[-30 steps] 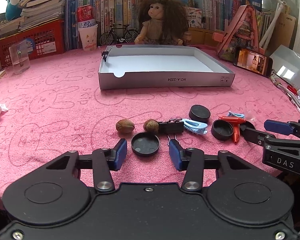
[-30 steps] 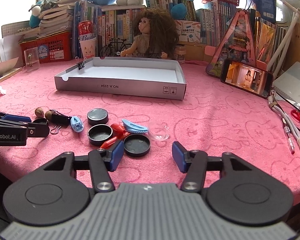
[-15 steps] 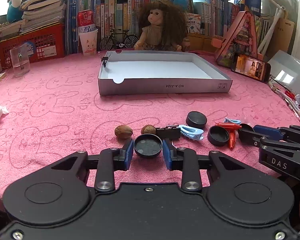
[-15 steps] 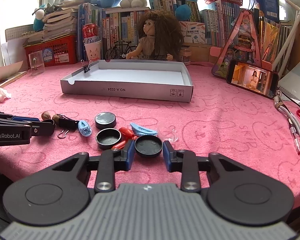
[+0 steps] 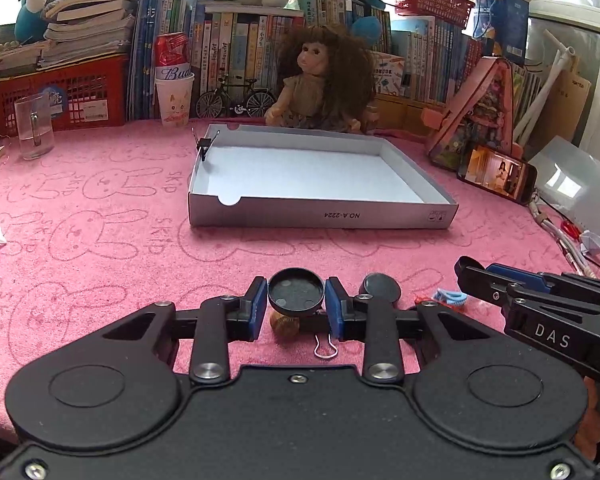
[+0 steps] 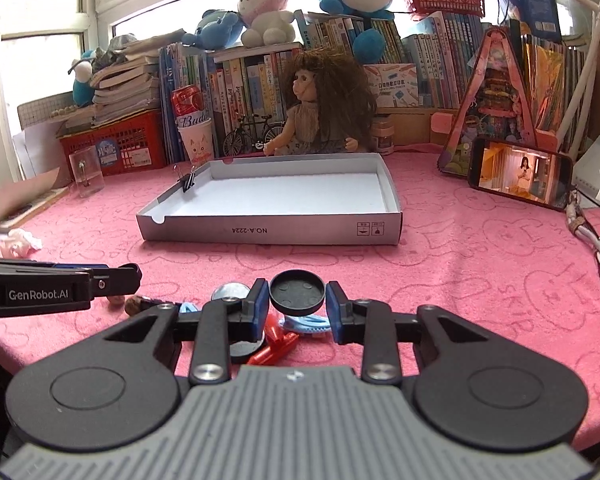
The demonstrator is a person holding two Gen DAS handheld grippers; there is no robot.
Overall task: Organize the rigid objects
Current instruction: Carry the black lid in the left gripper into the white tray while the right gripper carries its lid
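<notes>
Left wrist view: a black round lid (image 5: 296, 291) is clamped between the fingers of the left gripper (image 5: 296, 300), lifted above the pink tabletop (image 5: 100, 240), in front of the white cardboard tray (image 5: 320, 212). A second black lid (image 6: 297, 291) is clamped likewise by the right gripper (image 6: 297, 300), above a red clip (image 6: 274, 350).

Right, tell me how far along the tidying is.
Done: little, since the white tray holds only a binder clip on its rim. In hand: the left tongs and right tongs each clamp a black round cap, both lifted. Left: the flat disc, nut, blue clip and red clip on the pink cloth.
</notes>
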